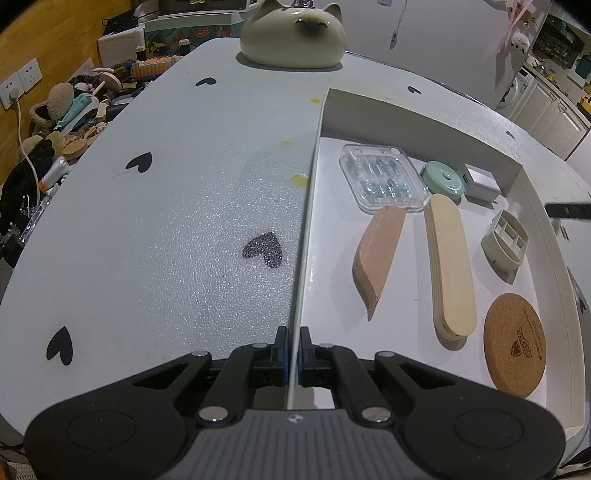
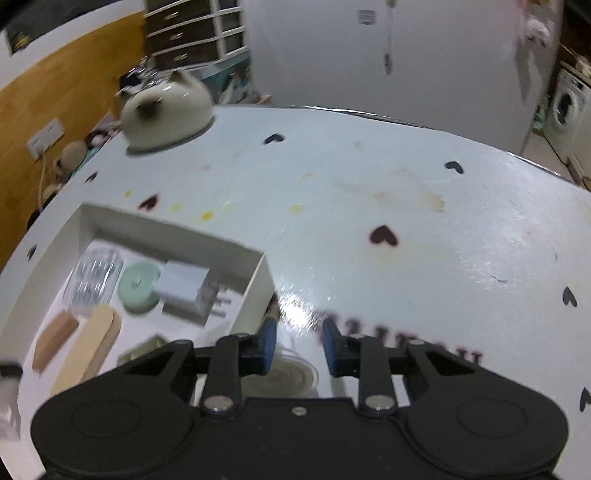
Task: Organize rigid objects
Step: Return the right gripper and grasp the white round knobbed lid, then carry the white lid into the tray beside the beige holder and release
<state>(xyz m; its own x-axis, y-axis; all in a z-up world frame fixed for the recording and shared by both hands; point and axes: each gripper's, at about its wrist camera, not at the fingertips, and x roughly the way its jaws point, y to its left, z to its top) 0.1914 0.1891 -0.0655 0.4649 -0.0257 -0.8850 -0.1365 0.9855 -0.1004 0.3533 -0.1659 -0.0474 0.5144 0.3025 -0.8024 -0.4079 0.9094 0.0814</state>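
Observation:
My left gripper is shut on the thin left wall of the white box. Inside the box lie a clear plastic case, a mint round tin, a white charger, a wooden wedge, a long oval wooden piece, a grey plastic holder and a cork coaster. My right gripper hangs over the table just right of the box. Its jaws are drawn in to a narrow gap, with nothing gripped between them. A pale round disc lies on the table under it, partly hidden.
A cream cat-shaped ceramic piece stands at the far edge of the pale blue table with black hearts. Clutter of brushes and cables fills a surface beyond the left edge. The right wrist view is blurred.

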